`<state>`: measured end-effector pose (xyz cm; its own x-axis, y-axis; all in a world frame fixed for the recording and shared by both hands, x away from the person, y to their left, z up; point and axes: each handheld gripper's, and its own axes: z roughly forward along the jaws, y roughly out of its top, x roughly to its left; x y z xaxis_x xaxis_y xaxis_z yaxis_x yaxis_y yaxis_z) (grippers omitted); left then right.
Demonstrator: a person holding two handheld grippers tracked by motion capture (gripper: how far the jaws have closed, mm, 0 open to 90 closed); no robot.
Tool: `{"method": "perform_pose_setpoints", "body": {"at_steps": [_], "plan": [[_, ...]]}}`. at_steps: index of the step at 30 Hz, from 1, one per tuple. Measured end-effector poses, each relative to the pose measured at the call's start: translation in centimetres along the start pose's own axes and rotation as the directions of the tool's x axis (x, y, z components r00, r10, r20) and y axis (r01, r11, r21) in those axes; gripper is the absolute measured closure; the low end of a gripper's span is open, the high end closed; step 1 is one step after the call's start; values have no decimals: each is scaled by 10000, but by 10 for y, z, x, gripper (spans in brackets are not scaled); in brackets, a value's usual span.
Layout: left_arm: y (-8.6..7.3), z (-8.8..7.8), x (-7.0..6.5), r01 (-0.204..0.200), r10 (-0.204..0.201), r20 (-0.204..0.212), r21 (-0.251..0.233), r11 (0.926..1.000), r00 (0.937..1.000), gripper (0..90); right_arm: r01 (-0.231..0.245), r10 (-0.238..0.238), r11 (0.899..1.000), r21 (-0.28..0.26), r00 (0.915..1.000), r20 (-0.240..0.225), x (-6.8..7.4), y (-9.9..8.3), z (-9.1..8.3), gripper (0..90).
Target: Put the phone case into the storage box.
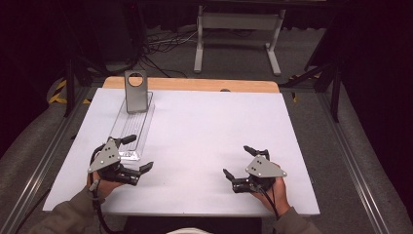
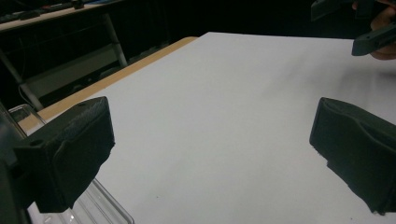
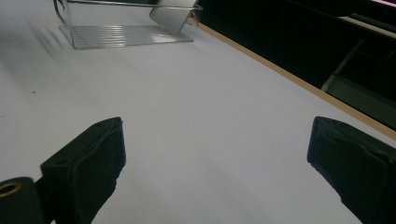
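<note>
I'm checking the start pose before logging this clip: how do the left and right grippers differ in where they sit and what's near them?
The left gripper hovers at the near end of the clear tray, one jaw reaching toward it; the right gripper sits over bare white table, well away from the tray. The left gripper points right and away from the person, the right gripper left and away. Both are open and hold nothing, each with a grey plate on top.

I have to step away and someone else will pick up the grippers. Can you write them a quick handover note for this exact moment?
Left gripper: jaws open, holding nothing, beside the near end of the clear tray.
Right gripper: jaws open, holding nothing, over the bare white table.
Things: the grey stand with a round hole sits upright at the tray's far end.
Done: nothing visibly handled.
Left: likely the tray or stand, both untouched.
</note>
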<state>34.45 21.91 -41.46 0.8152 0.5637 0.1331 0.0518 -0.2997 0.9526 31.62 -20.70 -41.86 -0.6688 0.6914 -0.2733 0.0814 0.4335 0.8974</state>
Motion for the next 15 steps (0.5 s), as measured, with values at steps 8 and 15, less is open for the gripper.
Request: {"method": "perform_pose_setpoints", "body": {"at_steps": [8,15], "plan": [[-17,-1,-9,-13,6,133,495,9988,9999,8,80,-80,10000,-1,9999,-136,4,-1,1,51],[-19,-1,-9,263,-270,160,404,9988,9995,13,146,-147,9999,-16,9997,-206,5,0,0,52]]}}
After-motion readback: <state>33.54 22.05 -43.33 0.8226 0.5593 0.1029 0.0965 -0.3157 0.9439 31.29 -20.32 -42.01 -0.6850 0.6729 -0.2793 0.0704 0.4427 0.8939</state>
